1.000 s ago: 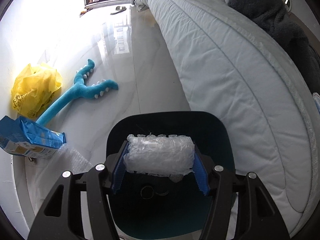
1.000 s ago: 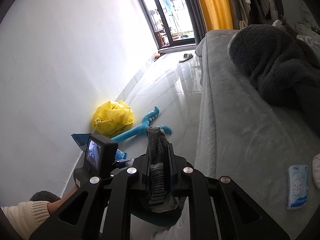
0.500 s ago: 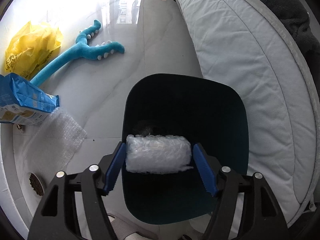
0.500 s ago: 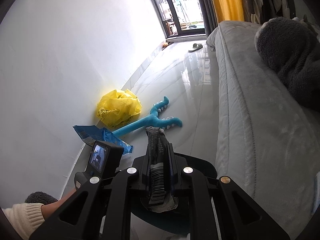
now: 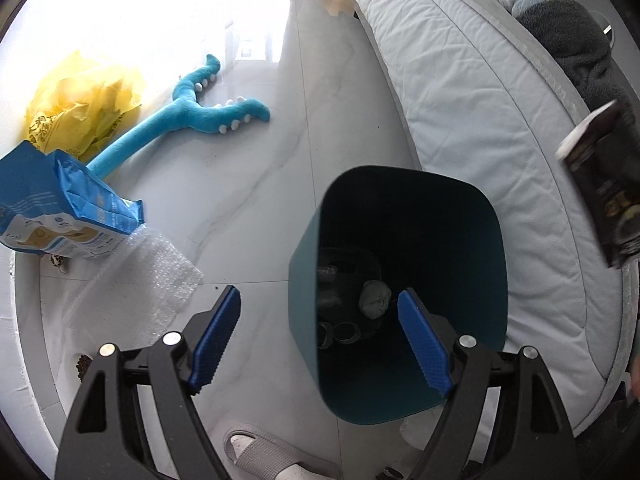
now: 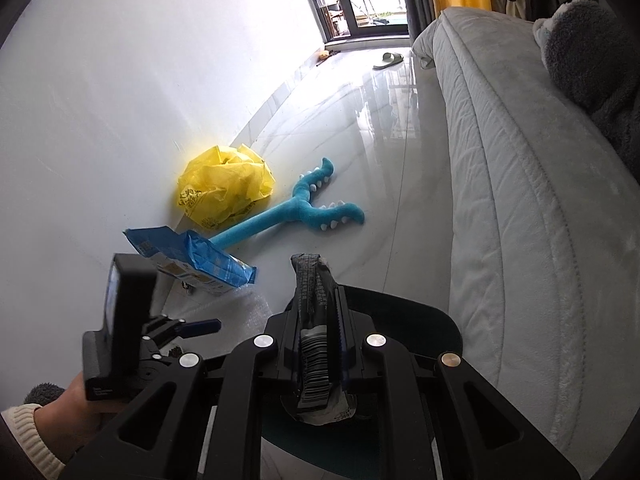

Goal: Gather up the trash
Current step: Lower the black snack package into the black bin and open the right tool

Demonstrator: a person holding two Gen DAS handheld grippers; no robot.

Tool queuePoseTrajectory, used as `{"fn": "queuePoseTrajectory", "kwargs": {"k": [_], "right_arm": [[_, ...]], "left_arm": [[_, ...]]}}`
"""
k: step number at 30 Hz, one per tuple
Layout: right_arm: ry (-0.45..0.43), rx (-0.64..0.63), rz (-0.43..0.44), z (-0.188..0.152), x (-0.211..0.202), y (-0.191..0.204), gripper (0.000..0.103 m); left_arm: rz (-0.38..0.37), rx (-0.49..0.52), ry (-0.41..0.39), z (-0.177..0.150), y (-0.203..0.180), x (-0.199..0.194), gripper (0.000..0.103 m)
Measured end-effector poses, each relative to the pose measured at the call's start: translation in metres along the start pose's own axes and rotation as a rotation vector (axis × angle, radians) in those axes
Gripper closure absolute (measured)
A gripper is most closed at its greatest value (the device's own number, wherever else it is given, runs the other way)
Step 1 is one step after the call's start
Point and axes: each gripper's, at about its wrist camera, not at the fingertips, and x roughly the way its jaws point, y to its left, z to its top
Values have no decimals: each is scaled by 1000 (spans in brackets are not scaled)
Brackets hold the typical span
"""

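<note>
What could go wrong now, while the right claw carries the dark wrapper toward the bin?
The dark wrapper is long and sticks out past the right claw, so it may catch the bin rim and fall outside. The left claw, empty and opening, hangs over the bin's mouth; the two claws might collide.

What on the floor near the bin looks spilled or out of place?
Small dark pellets lie scattered by the wall, beside the bubble wrap sheet and the torn-open blue bag, as if spilled from it.
</note>
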Motion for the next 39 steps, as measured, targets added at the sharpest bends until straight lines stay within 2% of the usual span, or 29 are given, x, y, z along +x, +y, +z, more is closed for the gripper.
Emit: {"fn": "queuePoseTrajectory", "kwargs": {"k": [6,15,24,30,33,35,39], "right_arm": [[84,15,-27,-10,38,-2,89],[190,21,-61,-27,81,-3,87],[261,28,-87,-43,106,-3,87],[297,15,-118,-52,113,-3,87],[319,14,-125,-56,115,-5,78],[319,9,-133,-57,112,-5,57],[311,13,-128,-57,103,-7,54]], "left_arm": [[-17,-2,-53,4,11,-23,20],[-37,22,-175,7,15,-67,20],[-61,58,-308,7,14,-114,21],[-76,53,-364,6,17,-136,22],[-93,43,-396,9,15,-149,22],[-103,41,-418,12,13,-159,22],[-94,70,-469,15,1,-176,22]]}}
